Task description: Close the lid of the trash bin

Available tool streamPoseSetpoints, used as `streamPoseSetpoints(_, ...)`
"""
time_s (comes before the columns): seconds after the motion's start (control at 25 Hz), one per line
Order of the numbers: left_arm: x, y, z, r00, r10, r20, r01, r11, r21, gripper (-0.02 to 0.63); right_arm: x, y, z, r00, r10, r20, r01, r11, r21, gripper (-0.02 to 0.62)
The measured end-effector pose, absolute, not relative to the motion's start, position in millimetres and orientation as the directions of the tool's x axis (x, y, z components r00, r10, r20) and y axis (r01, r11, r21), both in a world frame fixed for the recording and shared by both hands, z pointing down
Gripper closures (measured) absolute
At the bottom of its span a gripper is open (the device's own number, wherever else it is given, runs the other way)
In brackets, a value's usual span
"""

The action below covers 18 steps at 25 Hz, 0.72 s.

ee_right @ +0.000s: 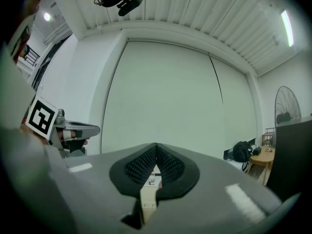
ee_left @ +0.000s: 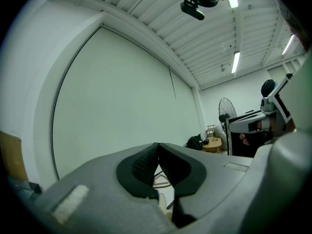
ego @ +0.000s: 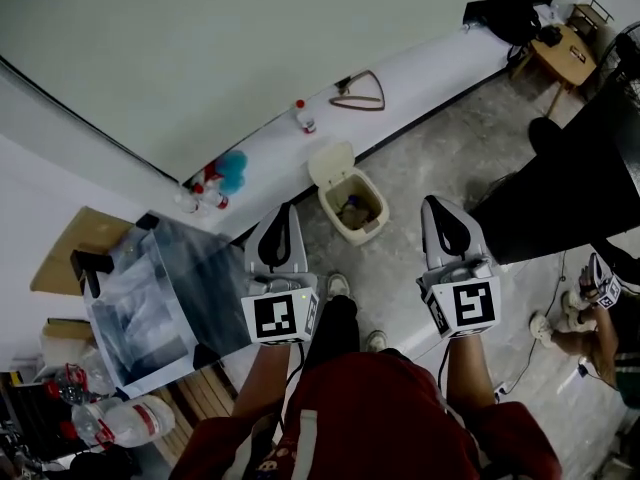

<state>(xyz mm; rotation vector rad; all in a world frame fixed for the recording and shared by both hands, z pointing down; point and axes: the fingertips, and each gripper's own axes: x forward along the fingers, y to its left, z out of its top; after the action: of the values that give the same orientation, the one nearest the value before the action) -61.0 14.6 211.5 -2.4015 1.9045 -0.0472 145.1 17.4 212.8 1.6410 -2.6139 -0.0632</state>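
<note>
One trash bin (ego: 347,226), two grippers (ego: 283,210) (ego: 433,204), one fan (ee_right: 285,103)

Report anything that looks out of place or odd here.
The bin has its lid flipped up, contents exposed. A hanger lies loose on the white ledge behind it. Nothing looks spilled or broken.

**Plastic, Concrete and Rubbery Pads**

The trash bin (ego: 352,230) and its lid (ego: 331,163) looked like smooth cream plastic. The floor (ego: 440,158) was mottled, matt grey. The left gripper (ego: 283,213) and right gripper (ego: 436,206) had matt grey shells and ribbed black pads (ee_left: 141,165). The storage box (ego: 160,298) was clear, glossy plastic.
</note>
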Motion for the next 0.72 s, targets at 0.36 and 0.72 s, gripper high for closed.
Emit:
streamPoseSetpoints(0.36, -102, -77, 245, 0.267, -0.964, 0.023, -0.962, -0.268, -0.056, 0.604, 99, -68, 237, -0.414, -0.904, 0.109, -0.902, 0.423, 0.084, 0.595)
streamPoseSetpoints(0.72, -137, -156, 288, 0.296, -0.950, 0.101, -0.953, -0.300, -0.033, 0.604, 55, -140, 271, -0.409, -0.888, 0.208, -0.900, 0.430, 0.066, 0.595)
